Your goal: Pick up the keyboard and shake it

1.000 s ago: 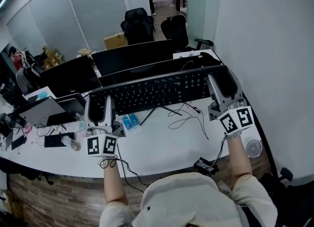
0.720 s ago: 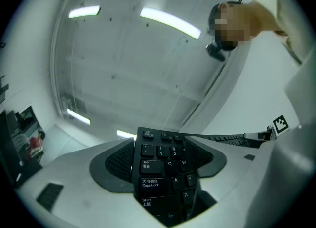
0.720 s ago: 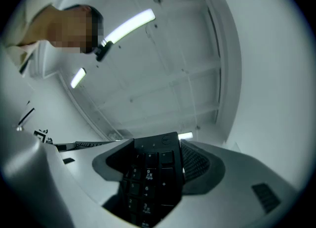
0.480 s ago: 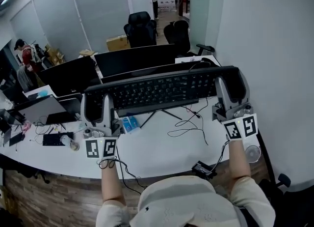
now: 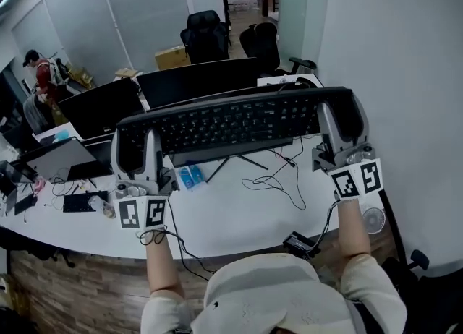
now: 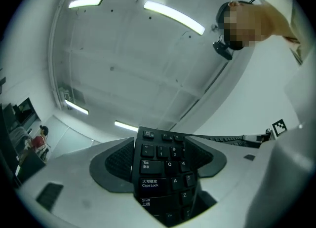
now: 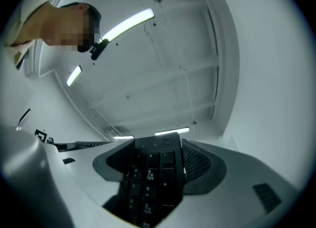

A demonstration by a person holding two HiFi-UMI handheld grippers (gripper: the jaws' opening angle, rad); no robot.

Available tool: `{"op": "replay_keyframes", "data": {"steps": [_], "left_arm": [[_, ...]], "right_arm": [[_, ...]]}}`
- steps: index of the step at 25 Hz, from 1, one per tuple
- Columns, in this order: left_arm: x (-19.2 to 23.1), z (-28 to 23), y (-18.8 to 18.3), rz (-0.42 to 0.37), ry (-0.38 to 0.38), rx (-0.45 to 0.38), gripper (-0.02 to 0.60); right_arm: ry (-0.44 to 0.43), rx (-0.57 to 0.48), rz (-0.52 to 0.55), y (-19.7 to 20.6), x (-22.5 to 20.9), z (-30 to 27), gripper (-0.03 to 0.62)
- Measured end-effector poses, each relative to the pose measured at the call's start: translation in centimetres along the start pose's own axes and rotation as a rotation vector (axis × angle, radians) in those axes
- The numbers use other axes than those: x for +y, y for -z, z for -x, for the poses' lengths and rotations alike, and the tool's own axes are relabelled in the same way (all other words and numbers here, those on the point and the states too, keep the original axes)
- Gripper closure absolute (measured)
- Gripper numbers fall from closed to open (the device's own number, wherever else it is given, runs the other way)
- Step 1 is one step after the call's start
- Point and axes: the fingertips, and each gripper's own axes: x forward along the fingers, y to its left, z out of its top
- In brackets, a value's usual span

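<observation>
A long black keyboard (image 5: pixel 231 124) hangs in the air above the white desk (image 5: pixel 231 213), its keys facing me. My left gripper (image 5: pixel 142 153) is shut on its left end (image 6: pixel 160 172), where the Tab and Caps Lock keys show between the pads. My right gripper (image 5: pixel 340 124) is shut on its right end (image 7: pixel 153 177), at the number pad. Both gripper views point up at the ceiling lights. A thin black cable (image 5: pixel 282 173) trails from the keyboard down to the desk.
Two dark monitors (image 5: pixel 195 79) (image 5: pixel 98 108) stand behind the keyboard. A laptop (image 5: pixel 54 163), a small blue packet (image 5: pixel 189 178) and clutter lie at the left. A small white fan (image 5: pixel 373 219) sits at the desk's right edge, by the white wall. Office chairs (image 5: pixel 206 32) stand beyond.
Both grippers have raised the keyboard higher off the desk, and it now sits further up in the head view. The grip at each end is unchanged.
</observation>
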Motion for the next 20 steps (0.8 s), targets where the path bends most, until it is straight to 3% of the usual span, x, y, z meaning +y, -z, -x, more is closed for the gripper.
{"op": "replay_keyframes", "data": {"steps": [2,5,6,11,12,15,16,20], "left_arm": [[-0.3,0.3,-0.4,-0.016,-0.002,-0.033,0.279],[-1.7,2.6,-3.4,-0.062,0.034,-0.17,0.279],[-1.7,2.7,-3.4,-0.06,0.037,-0.162,0.279],[0.2,0.5,1.1,-0.003,-0.014,0.038,0.279],[-0.1,0.8,0.7,-0.015,-0.014,0.015,0.279],[-1.9,3.1,-3.3,-0.075,0.031,-0.187,0.279],[-2.0,3.3,-4.1,-0.081,0.041,-0.213,0.279],[-0.7,1.2,-2.2,-0.047,0.004,-0.087,0.279]], "right_arm": [[-0.007,-0.03,0.003,-0.1,0.2,0.2,0.315],[-0.048,-0.193,0.057,-3.0,1.6,2.7,0.315],[-0.048,-0.183,0.052,-3.1,1.6,2.8,0.315],[0.018,0.051,-0.03,1.7,-0.1,0.4,0.313],[0.011,0.031,-0.028,1.5,0.0,0.6,0.315],[-0.054,-0.21,0.063,-3.1,1.8,3.1,0.315],[-0.067,-0.241,0.074,-4.0,2.1,3.4,0.315],[-0.028,-0.088,0.017,-1.7,1.0,0.9,0.315]]}}
